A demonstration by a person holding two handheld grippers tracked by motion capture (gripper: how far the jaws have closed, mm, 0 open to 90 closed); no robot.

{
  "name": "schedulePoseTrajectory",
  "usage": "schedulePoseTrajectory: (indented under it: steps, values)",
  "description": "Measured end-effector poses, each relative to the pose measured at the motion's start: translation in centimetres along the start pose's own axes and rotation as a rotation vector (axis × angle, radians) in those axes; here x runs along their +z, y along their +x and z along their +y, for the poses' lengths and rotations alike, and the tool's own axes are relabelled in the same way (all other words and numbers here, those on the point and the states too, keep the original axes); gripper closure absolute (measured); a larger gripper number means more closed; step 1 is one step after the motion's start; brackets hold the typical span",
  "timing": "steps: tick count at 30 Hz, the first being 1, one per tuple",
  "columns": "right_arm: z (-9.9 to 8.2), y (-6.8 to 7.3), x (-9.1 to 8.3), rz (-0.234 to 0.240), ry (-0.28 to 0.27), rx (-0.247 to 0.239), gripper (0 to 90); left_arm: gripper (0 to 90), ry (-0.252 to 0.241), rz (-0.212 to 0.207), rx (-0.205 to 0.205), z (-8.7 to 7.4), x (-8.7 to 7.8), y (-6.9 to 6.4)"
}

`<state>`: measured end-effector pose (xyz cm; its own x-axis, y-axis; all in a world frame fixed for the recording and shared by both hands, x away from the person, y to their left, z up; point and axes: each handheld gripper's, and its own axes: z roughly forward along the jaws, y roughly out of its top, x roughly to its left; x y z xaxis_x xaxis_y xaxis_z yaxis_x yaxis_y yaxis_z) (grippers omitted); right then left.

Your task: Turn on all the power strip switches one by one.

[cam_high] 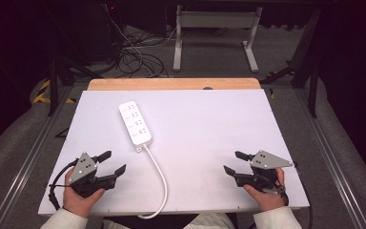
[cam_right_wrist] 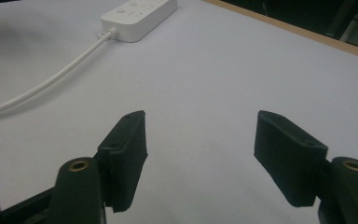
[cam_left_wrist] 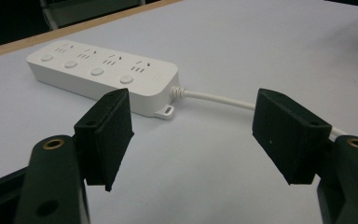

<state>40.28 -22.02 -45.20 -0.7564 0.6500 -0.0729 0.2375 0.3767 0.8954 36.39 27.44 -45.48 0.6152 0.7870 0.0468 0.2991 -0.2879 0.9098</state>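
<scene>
A dark room, cables [cam_high: 136,59] snaking over the grey floor beyond, and up front a white table [cam_high: 209,124] with a strip of bare wood [cam_high: 171,84] along its far edge. On it lies a white power strip [cam_high: 135,122], four sockets and four round buttons in a row, set at a slant left of centre toward the far side. Its white cord [cam_high: 161,183] curls out of the near end, runs toward the person and drops over the near edge of the table.

Down at the near left, the left gripper [cam_high: 115,162] rests in the person's hand, jaws spread wide with nothing between them — the left gripper view looks straight at the strip [cam_left_wrist: 103,77] beyond the two black pads, well apart from them, the cord [cam_left_wrist: 214,98] trailing off to the right.

Over at the near right, the right gripper [cam_high: 234,162] sits low by the table's edge — its jaws also stand wide apart and empty. In the right gripper view bare tabletop shows between the pads, with the strip [cam_right_wrist: 139,17] far off at the top and its cord [cam_right_wrist: 42,86] sweeping down to the left.
</scene>
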Motion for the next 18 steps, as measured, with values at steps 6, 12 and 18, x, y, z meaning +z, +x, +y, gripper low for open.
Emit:
schedulePoseTrajectory:
  steps: [6,12,18]
  values:
    - [0.1,0.1,0.0,0.002,-0.005,-0.014,34.2,33.6,0.008,-0.003,0.016,0.3,-0.1,-0.1]
    - [0.1,0.2,-0.1,0.012,-0.016,0.003,34.2,33.6,0.008,-0.011,0.015,0.7,-0.2,0.0]
    - [0.1,0.2,0.0,0.011,-0.013,-0.004,34.2,34.9,0.008,-0.004,0.036,1.1,-0.3,-0.4]
